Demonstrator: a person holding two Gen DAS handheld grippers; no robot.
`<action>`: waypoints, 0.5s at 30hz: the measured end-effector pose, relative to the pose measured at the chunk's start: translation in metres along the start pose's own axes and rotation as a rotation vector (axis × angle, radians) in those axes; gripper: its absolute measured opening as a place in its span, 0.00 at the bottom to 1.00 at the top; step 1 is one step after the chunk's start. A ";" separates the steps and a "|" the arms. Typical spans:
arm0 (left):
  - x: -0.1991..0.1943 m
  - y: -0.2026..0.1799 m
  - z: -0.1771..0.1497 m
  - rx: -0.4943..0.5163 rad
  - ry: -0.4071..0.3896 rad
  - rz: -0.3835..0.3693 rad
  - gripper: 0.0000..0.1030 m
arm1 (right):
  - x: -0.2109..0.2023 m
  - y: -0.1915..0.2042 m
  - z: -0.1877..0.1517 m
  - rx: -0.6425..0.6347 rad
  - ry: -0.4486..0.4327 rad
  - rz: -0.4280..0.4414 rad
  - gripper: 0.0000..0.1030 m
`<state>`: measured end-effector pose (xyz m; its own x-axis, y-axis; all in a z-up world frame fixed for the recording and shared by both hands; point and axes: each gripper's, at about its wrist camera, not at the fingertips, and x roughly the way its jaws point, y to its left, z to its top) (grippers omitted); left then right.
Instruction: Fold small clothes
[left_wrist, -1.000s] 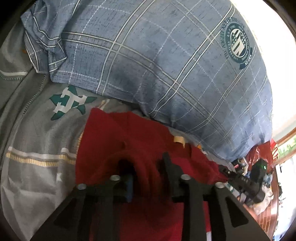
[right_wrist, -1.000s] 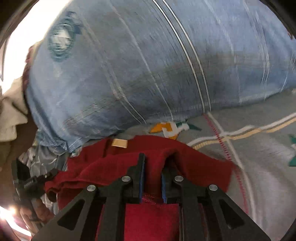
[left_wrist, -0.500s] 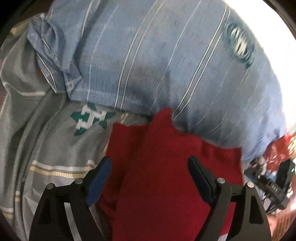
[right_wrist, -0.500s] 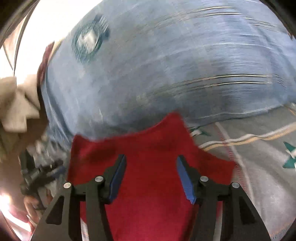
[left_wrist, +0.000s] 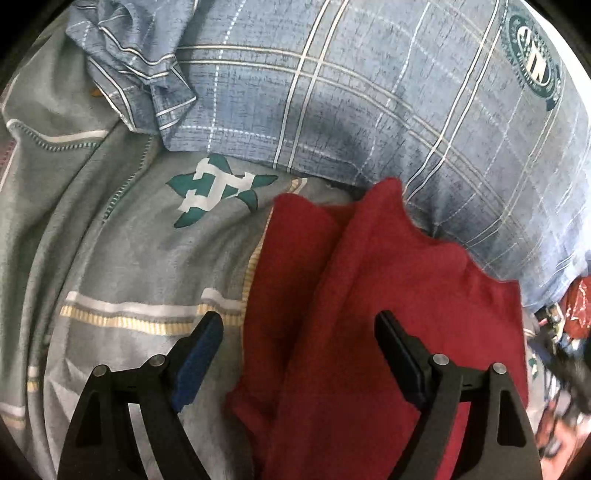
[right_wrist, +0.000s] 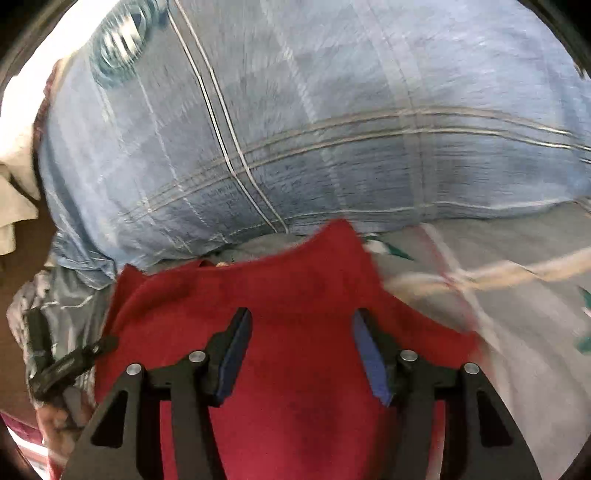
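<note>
Since both tools pinched its fabric a second ago, the left tool (left_wrist: 297, 330) and right tool (right_wrist: 301, 332) now gape empty above the soft red garment (left_wrist: 369, 295), released folded on the grey patterned bedsheet (left_wrist: 122, 258) near the blue plaid pillow (left_wrist: 369, 110).

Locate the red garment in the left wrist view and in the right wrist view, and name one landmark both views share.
Left wrist: the red garment fills the lower centre and right, lying on the grey bedsheet, its top corner against the blue plaid pillow.
Right wrist: the red garment fills the lower centre, under the open fingers.
Shared landmark: the pillow's round green emblem, upper right in the left view, upper left in the right.
</note>
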<state>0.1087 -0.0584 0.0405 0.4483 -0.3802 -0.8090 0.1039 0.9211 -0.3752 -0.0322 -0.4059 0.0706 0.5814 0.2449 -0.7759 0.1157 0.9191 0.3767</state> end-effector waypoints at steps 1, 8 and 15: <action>-0.007 -0.001 -0.002 0.005 -0.008 -0.003 0.81 | -0.010 -0.002 -0.004 -0.002 0.000 0.005 0.63; -0.048 -0.005 -0.031 0.060 -0.069 -0.018 0.81 | -0.057 -0.008 -0.076 -0.045 0.020 0.006 0.59; -0.091 0.004 -0.056 0.056 -0.078 0.021 0.81 | -0.050 0.008 -0.091 -0.082 0.030 0.003 0.20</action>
<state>0.0187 -0.0247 0.0868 0.5185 -0.3551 -0.7779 0.1426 0.9329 -0.3308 -0.1335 -0.3822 0.0662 0.5571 0.2553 -0.7902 0.0468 0.9404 0.3369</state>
